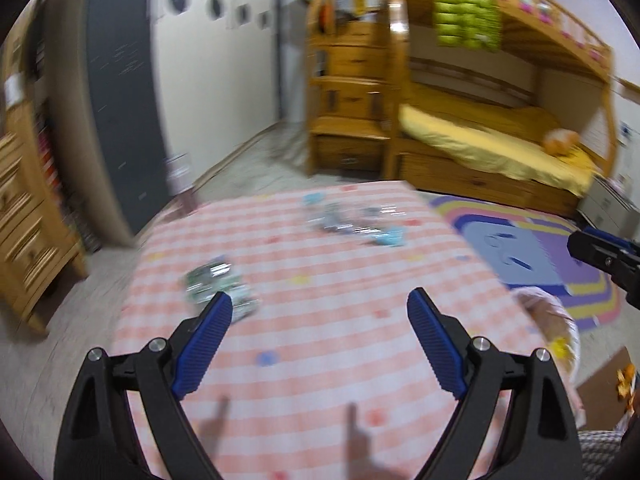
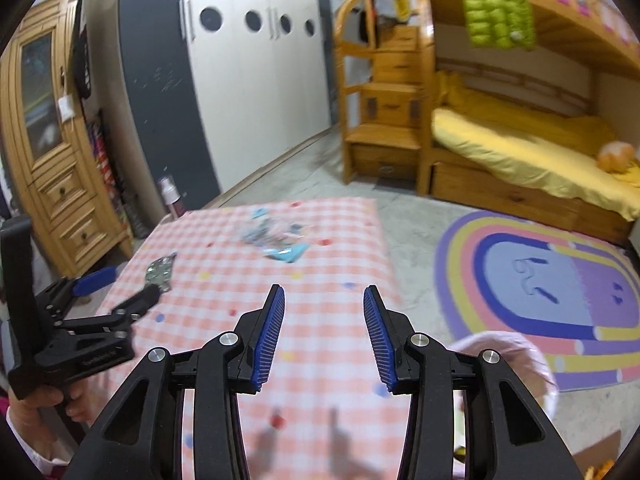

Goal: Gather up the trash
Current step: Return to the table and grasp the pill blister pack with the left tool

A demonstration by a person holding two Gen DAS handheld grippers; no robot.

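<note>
Looking out from the left wrist: left gripper spread wide and empty, blue pads low in the frame, over the pink checked cloth. Crumpled green-and-silver wrapper just beyond the left pad's tip at centre left, near but apparently not touching; blurred, so hard to be sure. Heap of blue and silver wrappers farther off, upper centre of the cloth. Pale pink bag at the cloth's right edge, lower right, mouth up, something yellow inside. Black tip of the other tool at far right edge.

Looking out from the right wrist: right gripper parted too, narrower, nothing between the pads, hovering over the near part of the cloth. Left tool seen from the side at lower left, one finger tip right by the green wrapper at the cloth's left edge; contact not certain. Wrapper heap at upper centre, well apart from the right pads. Rim of the bag just behind the right finger, lower right.

Probably the reach for the first piece, nothing yet collected by either tool. Next, likely: swing left so the green wrapper sits between the pads, dip to the cloth, close without pinching the fabric, then carry across to the bag.
</note>
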